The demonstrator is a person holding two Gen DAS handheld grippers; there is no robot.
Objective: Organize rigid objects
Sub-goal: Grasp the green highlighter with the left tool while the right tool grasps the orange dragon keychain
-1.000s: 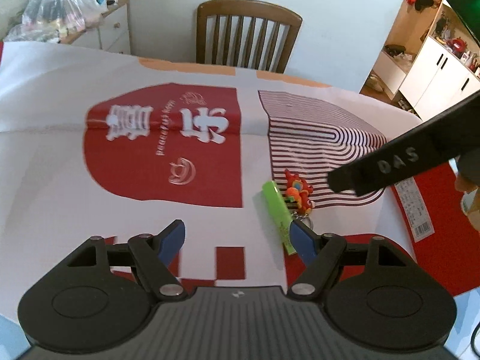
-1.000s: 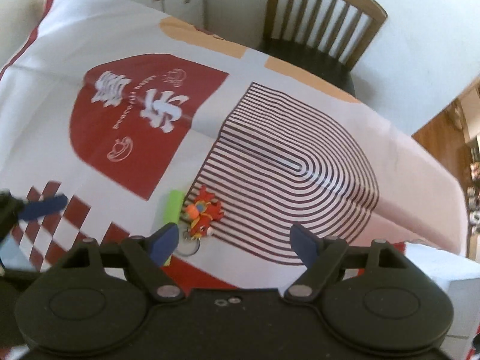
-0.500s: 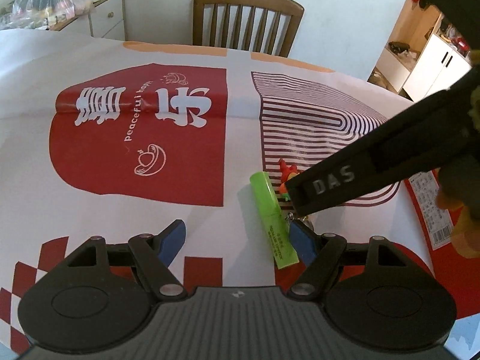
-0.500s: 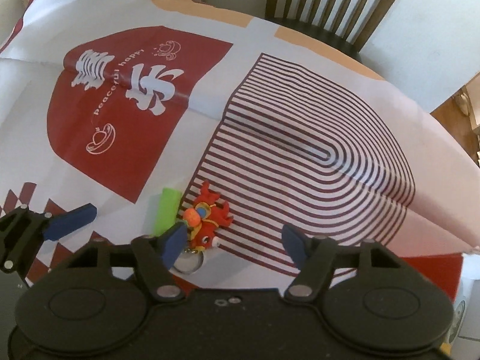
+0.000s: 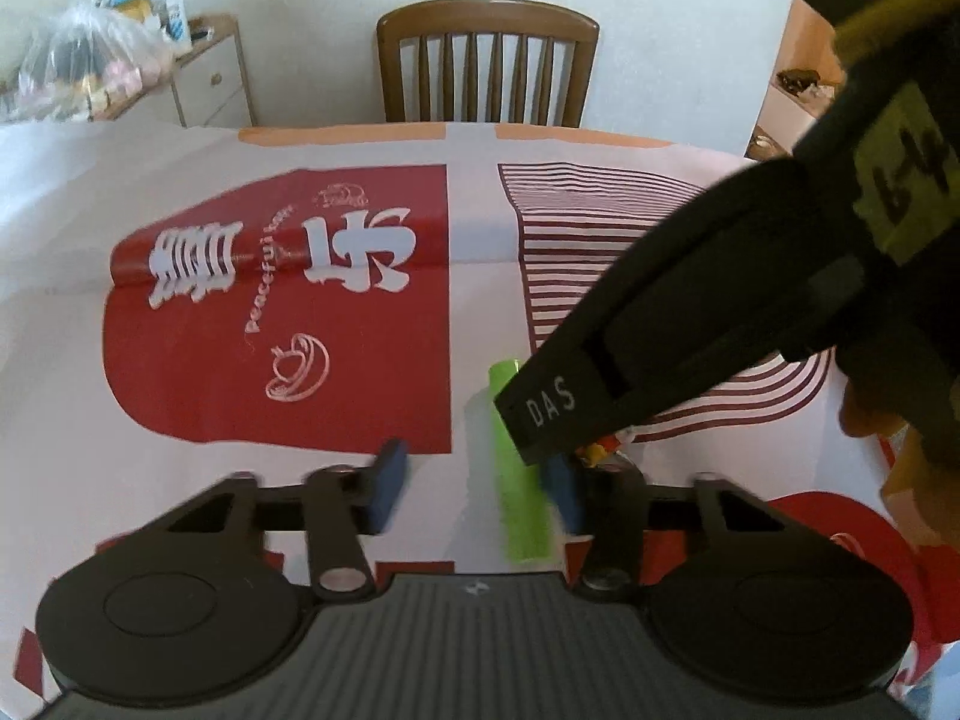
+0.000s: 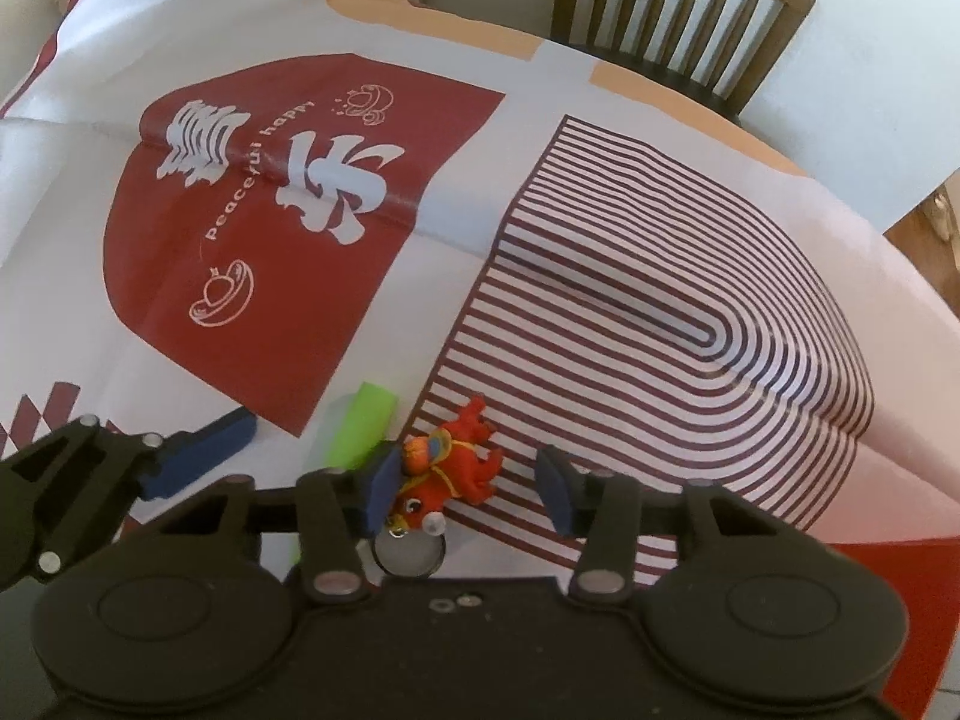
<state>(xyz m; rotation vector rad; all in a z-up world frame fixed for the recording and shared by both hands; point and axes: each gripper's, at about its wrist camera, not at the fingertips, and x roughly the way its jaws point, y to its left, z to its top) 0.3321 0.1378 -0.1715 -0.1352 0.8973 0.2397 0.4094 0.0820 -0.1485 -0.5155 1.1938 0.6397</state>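
A green tube [image 5: 519, 468] lies on the printed tablecloth [image 5: 276, 324], pointing away from me. My left gripper [image 5: 474, 486] straddles it with jaws closing; the right pad [image 5: 561, 492] is at the tube's side and the left pad stands well clear. A red toy keychain [image 6: 450, 468] with a metal ring [image 6: 408, 552] lies just right of the tube [image 6: 360, 426]. My right gripper [image 6: 467, 486] has the toy between its closing jaws: the left pad [image 6: 378, 483] touches it and the right pad is apart. The right gripper's black body [image 5: 660, 330] hides most of the toy in the left wrist view.
A wooden chair [image 5: 486, 60] stands behind the table's far edge. A white drawer unit [image 5: 210, 84] with a full plastic bag [image 5: 78, 78] stands at the back left. A hand [image 5: 900, 480] holds the right gripper at the picture's right edge.
Both grippers came down closer to the table and their jaws narrowed. The green tube now lies between the left jaws and the red toy between the right jaws.
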